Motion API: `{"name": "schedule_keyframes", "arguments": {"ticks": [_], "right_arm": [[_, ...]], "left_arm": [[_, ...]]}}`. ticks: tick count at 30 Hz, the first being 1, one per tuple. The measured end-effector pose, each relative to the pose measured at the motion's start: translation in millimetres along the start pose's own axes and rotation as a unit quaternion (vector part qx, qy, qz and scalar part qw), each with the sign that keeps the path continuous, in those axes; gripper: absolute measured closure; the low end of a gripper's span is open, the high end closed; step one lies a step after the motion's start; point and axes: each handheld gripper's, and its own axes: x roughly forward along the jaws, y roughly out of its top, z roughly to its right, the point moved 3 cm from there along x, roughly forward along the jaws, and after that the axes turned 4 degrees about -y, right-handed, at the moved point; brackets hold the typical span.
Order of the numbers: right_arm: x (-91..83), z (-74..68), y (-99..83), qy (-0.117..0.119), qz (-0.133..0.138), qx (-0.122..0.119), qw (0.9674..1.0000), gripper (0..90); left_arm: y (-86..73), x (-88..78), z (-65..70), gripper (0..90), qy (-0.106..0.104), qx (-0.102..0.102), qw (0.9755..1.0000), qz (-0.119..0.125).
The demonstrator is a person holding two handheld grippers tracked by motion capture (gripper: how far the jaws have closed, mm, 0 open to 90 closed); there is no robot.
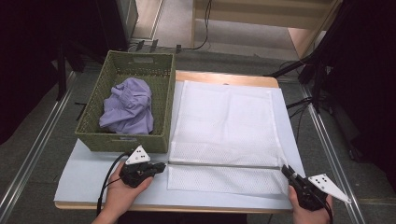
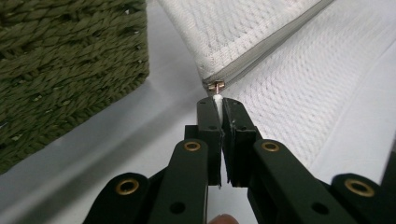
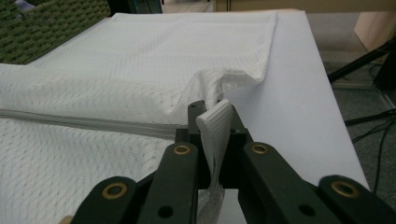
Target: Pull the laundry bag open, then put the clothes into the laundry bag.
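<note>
On the left of the counter (image 1: 88, 172) a green basket (image 1: 126, 135) is placed, with a lilac cloth (image 1: 128, 109) inside it. Just beside it, to the right, a white mesh bag (image 1: 224, 121) is spread flat, and its zipper (image 1: 224, 164) runs across the near part from left to right.

The coming move is judged to turn on this long axis. The zipper lies level across the counter, between the two hands, and one end is held by each.

The left hand-held gripper (image 1: 161, 167) is seen at the left end of the zipper, near the front corner of the basket. In the left gripper view its jaws are closed on the white pull tab (image 2: 217, 101), and the small metal slider (image 2: 216, 86) sits directly ahead of the tips, where the zipper line begins. From this gripper the zipper goes away to the right, so the slider can be drawn only along that line, toward the other hand.

The right hand-held gripper (image 1: 285, 170) is seen at the right end of the zipper, at the bag's edge. In the right gripper view its jaws are closed on a white strap (image 3: 215, 128), and the mesh is lifted into a small fold (image 3: 210, 84) just behind the tips. This end is judged to be the anchor.

The slider is nearer to the left hand; it is well apart from the right one.
</note>
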Motion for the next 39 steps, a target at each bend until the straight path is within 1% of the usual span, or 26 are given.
{"name": "schedule_keyframes", "arguments": {"ticks": [1, 4, 6, 8, 11, 12, 13, 14, 16, 17, 19, 20, 22, 23, 24, 25, 26, 28, 30, 33, 35, 38, 39], "right_arm": [[0.5, 1.0, -1.5, 0.001, -0.003, 0.001, 1.0000, 87.8], [2.5, 3.1, -5.6, 0.003, -0.021, 0.009, 0.9997, 87.3], [4.0, 4.5, -7.4, 0.000, -0.027, 0.012, 0.9996, 87.2], [4.5, 5.7, -7.9, -0.002, -0.031, 0.016, 0.9994, 87.2], [3.6, 8.5, -8.1, -0.001, -0.033, 0.023, 0.9992, 87.1], [2.8, 9.2, -8.5, 0.000, -0.035, 0.029, 0.9990, 87.1], [2.7, 10.2, -9.1, 0.003, -0.036, 0.028, 0.9989, 87.0], [2.4, 10.7, -10.3, 0.005, -0.042, 0.031, 0.9986, 86.9], [4.1, 11.7, -13.6, 0.011, -0.057, 0.034, 0.9978, 86.1], [5.5, 12.4, -15.6, 0.013, -0.066, 0.031, 0.9973, 85.7], [7.1, 13.1, -18.2, 0.012, -0.075, 0.032, 0.9966, 83.9], [7.7, 13.6, -18.6, 0.009, -0.075, 0.032, 0.9966, 81.9], [8.4, 15.7, -18.8, 0.006, -0.078, 0.036, 0.9963, 74.9], [8.7, 17.5, -18.8, 0.003, -0.075, 0.038, 0.9964, 69.8], [8.3, 18.9, -18.6, 0.000, -0.072, 0.042, 0.9965, 66.2], [7.4, 20.2, -18.0, -0.003, -0.069, 0.045, 0.9966, 62.0], [6.2, 21.8, -16.8, -0.011, -0.064, 0.043, 0.9970, 57.6], [2.0, 22.6, -13.1, -0.032, -0.052, 0.034, 0.9976, 54.3], [-2.9, 21.2, -8.4, -0.040, -0.034, 0.028, 0.9983, 52.6], [-8.5, 14.6, -2.3, -0.042, -0.014, 0.016, 0.9989, 52.5], [-10.8, 7.5, 0.8, -0.036, -0.003, 0.008, 0.9993, 52.5], [-13.1, -7.3, 5.5, -0.012, 0.010, -0.003, 0.9999, 52.8], [-13.3, -14.1, 7.3, -0.004, 0.013, -0.005, 0.9999, 53.0]], "left_arm": [[-0.3, -0.5, 0.5, 87.9, -0.003, -0.001, 1.0000, 0.000], [-1.4, -1.0, 1.1, 87.9, -0.015, -0.012, 0.9998, 0.000], [-1.4, -1.2, 1.5, 87.9, -0.024, -0.016, 0.9996, -0.001], [-0.8, -2.6, 1.8, 87.9, -0.044, -0.027, 0.9986, 0.003], [-0.3, -5.4, 2.2, 87.9, -0.075, -0.043, 0.9962, 0.005], [-0.7, -5.9, 2.1, 87.9, -0.083, -0.044, 0.9956, 0.002], [-1.4, -6.1, 2.1, 87.9, -0.088, -0.045, 0.9951, 0.000], [-2.3, -5.6, 1.8, 87.8, -0.088, -0.045, 0.9952, -0.002], [-4.4, -2.7, 0.0, 87.8, -0.076, -0.042, 0.9961, -0.009], [-5.3, -0.8, -0.3, 87.7, -0.068, -0.040, 0.9968, -0.013], [-6.6, 3.6, 1.6, 87.7, -0.053, -0.025, 0.9980, -0.023], [-6.9, 5.3, 3.2, 87.7, -0.049, -0.016, 0.9984, -0.024], [-7.0, 6.8, 5.7, 87.3, -0.042, -0.001, 0.9988, -0.026], [-6.8, 6.7, 6.1, 86.4, -0.038, 0.001, 0.9990, -0.023], [-6.5, 6.2, 6.2, 83.0, -0.036, 0.003, 0.9992, -0.016], [-5.8, 5.6, 6.1, 77.4, -0.031, 0.007, 0.9995, -0.008], [-4.9, 4.7, 6.2, 71.9, -0.021, 0.011, 0.9997, -0.002], [-3.0, 2.6, 7.2, 64.0, -0.014, 0.014, 0.9997, 0.016], [-0.2, 0.7, 9.1, 58.0, -0.014, 0.018, 0.9990, 0.038], [4.3, -3.2, 15.2, 57.8, -0.018, 0.028, 0.9972, 0.067], [6.8, -4.7, 20.4, 58.8, -0.020, 0.034, 0.9961, 0.079], [8.0, -1.7, 28.3, 64.8, -0.027, 0.038, 0.9953, 0.085], [7.8, 0.4, 30.3, 67.6, -0.032, 0.041, 0.9954, 0.080]]}}
